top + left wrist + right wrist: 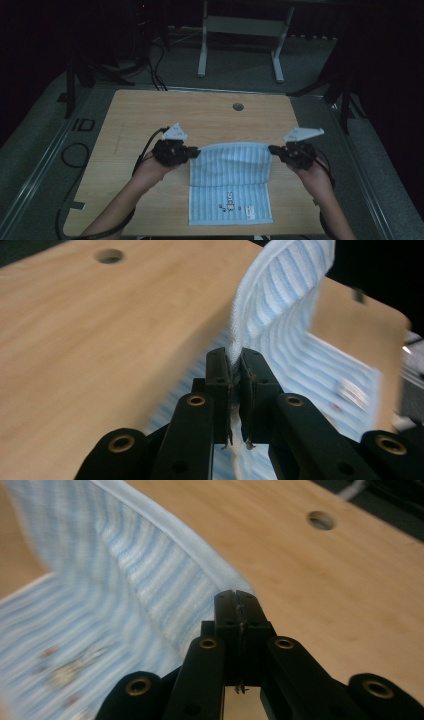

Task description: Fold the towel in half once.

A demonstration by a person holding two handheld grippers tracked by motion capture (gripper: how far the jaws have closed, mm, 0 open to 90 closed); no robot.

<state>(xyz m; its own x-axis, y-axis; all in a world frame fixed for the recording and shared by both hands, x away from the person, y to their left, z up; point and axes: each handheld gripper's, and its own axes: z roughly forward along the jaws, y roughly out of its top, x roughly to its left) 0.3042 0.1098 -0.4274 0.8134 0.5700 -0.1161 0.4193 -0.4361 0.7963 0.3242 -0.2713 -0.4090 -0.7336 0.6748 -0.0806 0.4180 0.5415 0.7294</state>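
A light blue striped towel (231,180) lies on the wooden table (150,115), its far edge lifted off the surface and stretched between both grippers. My left gripper (198,151) is shut on the far left corner of the towel; in the left gripper view the cloth (280,295) rises out of the closed jaws of the gripper (236,357). My right gripper (271,148) is shut on the far right corner; in the right gripper view the towel's hem (165,555) runs away to the left from the pinched jaws of the gripper (236,597). The near part with a printed label (235,207) rests flat.
A round cable hole (238,106) sits near the table's far edge. Bare wood lies to the left, right and beyond the towel. A white table frame (240,35) stands on the floor behind, and black cables (75,155) trail along the left side.
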